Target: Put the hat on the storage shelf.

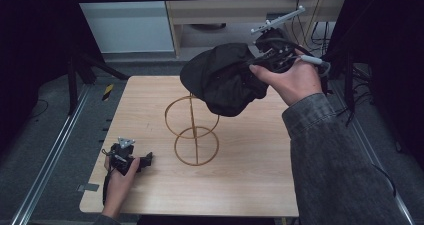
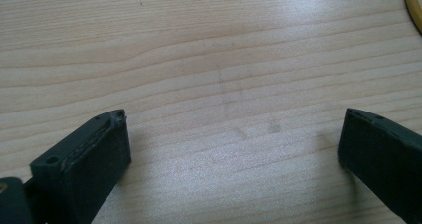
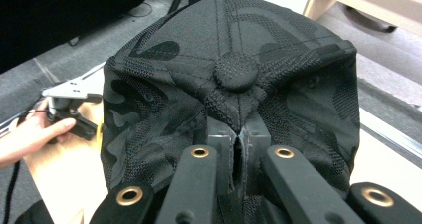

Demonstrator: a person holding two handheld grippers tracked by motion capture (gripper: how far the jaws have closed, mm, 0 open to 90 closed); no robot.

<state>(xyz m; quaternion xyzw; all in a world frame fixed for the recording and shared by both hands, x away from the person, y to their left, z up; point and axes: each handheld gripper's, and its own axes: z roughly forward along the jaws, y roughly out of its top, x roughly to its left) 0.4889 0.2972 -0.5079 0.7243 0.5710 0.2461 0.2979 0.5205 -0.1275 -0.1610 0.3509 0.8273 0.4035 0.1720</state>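
Observation:
A black cap (image 1: 222,77) hangs in the air above the top ring of a gold wire stand (image 1: 192,130) at the table's middle. My right gripper (image 1: 260,60) is shut on the cap's crown; in the right gripper view the jaws pinch the fabric just below the top button (image 3: 236,70) of the cap (image 3: 164,84). My left gripper (image 1: 145,160) rests low on the table at the front left, held by a hand. Its jaws stand wide apart over bare wood in the left gripper view, left gripper (image 2: 234,134), with nothing between them.
The wooden table (image 1: 250,180) has metal rails (image 1: 50,155) along its left side. An arc of the gold stand (image 2: 413,7) shows at the top right of the left gripper view. Black tripod legs (image 1: 90,65) stand beyond the table's far left corner.

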